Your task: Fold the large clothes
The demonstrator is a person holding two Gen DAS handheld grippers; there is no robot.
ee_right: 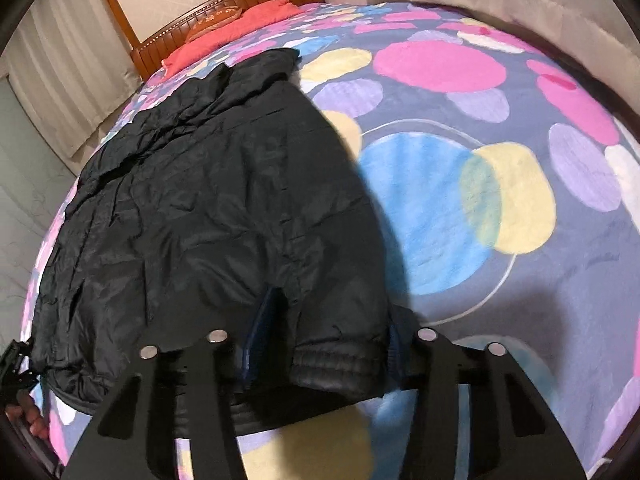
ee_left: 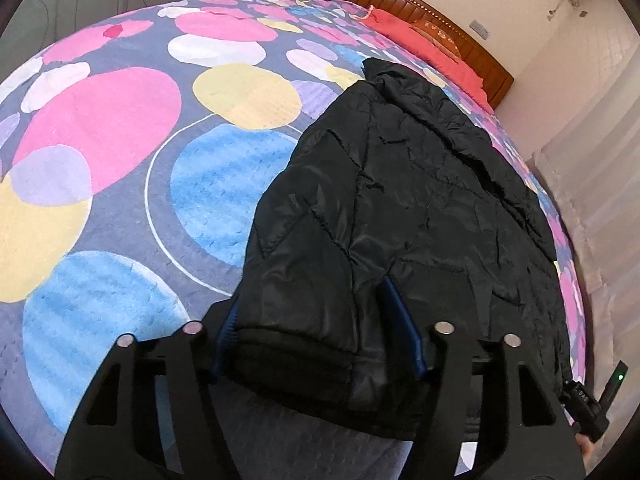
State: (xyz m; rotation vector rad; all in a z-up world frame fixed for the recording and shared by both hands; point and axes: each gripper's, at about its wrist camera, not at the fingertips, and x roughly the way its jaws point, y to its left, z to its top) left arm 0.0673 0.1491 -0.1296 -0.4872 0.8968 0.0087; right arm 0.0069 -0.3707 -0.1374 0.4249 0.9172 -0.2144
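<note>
The black quilted jacket (ee_left: 420, 200) lies flat on the bed (ee_left: 120, 140), its long axis running from the hem toward the headboard (ee_left: 432, 20). The left gripper (ee_left: 316, 344) and right gripper (ee_right: 320, 344) each straddle a hem corner, fingers spread around the fabric; neither is nearer.

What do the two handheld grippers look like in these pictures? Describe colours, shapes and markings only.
Both the left gripper and the right gripper have matte black frames with triangular cut-outs, round silver studs on top, and dark blue fingers. No cables or sleeves are visible.
</note>
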